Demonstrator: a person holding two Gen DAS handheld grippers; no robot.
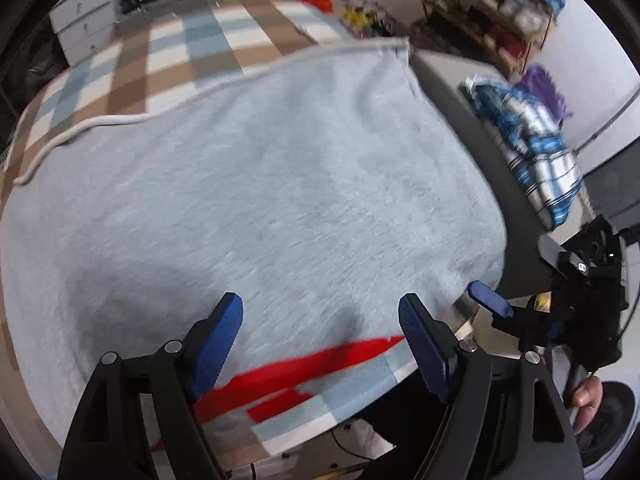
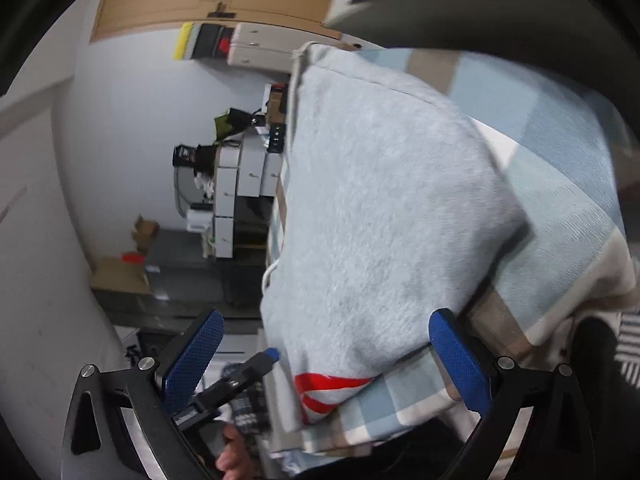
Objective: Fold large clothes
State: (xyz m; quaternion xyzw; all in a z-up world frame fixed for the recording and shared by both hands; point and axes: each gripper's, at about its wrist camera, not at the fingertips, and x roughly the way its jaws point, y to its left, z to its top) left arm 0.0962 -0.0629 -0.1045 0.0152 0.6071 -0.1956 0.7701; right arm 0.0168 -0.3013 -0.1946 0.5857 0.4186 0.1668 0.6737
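The checked table cover carries the work — blue, brown and white squares, visible from 9 to 12 o'clock in the left wrist view. On it lies the large grey garment, spread flat and filling the centre of that view, with a white cord along its far edge toward 10 o'clock. A red printed stripe shows at its near edge, at 6 o'clock. The outline is compact and roughly rectangular, and no sleeve lies loose, so I judge at least one fold done; whether a final fold or only smoothing is left cannot be settled from these views.

Other clothes wait — a blue-and-white striped piece at 3 o'clock, well apart from the grey one.

The left gripper hangs above the near edge, jaws spread wide, nothing between them. The right gripper is released as well, jaws wide apart at the garment's near corner; contact with the cloth cannot be told.
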